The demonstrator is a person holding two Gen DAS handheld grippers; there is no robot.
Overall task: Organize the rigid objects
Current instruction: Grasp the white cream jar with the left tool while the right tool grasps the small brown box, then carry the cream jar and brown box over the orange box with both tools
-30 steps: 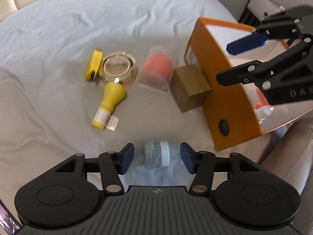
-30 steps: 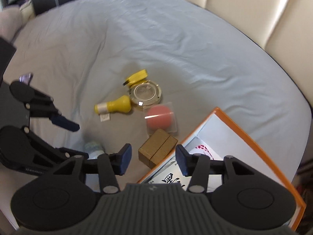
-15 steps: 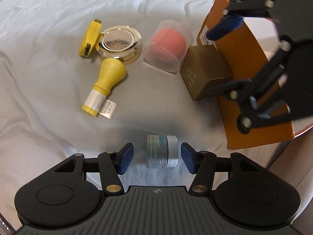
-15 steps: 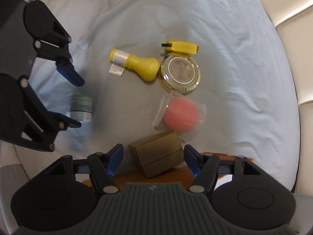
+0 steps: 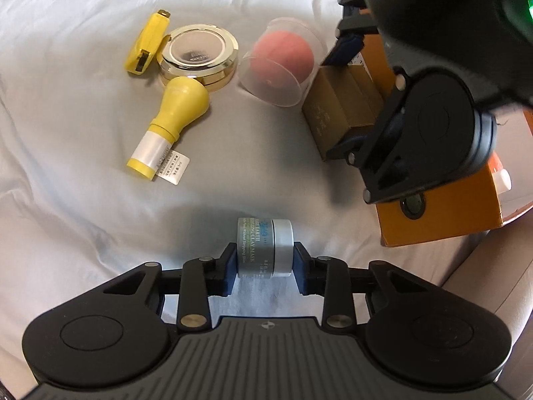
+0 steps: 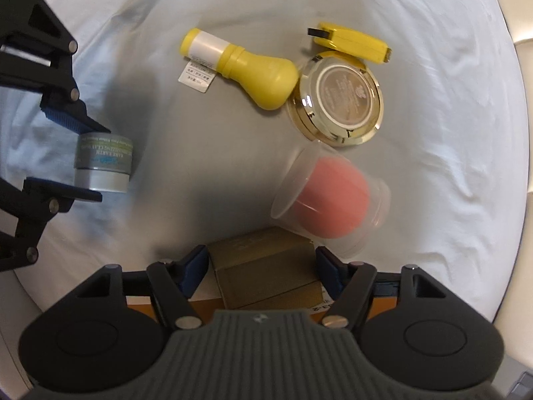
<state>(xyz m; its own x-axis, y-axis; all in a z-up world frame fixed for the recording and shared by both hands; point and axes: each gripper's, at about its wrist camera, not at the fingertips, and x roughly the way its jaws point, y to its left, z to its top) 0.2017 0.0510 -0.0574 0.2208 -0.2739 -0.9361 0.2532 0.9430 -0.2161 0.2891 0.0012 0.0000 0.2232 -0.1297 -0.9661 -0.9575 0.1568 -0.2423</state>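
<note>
Grey jar [image 5: 265, 252] now in left gripper [image 5: 265, 271].

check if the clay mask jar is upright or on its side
On its side: the clay mask jar lies with its silver lid facing sideways, between the left gripper fingers.

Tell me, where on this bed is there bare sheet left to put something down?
Bare sheet lies beyond the gold compact and yellow case, and between the yellow bottle and the small jar. It is crowded where the brown box, the cup with the pink sponge and the orange box meet.
</note>
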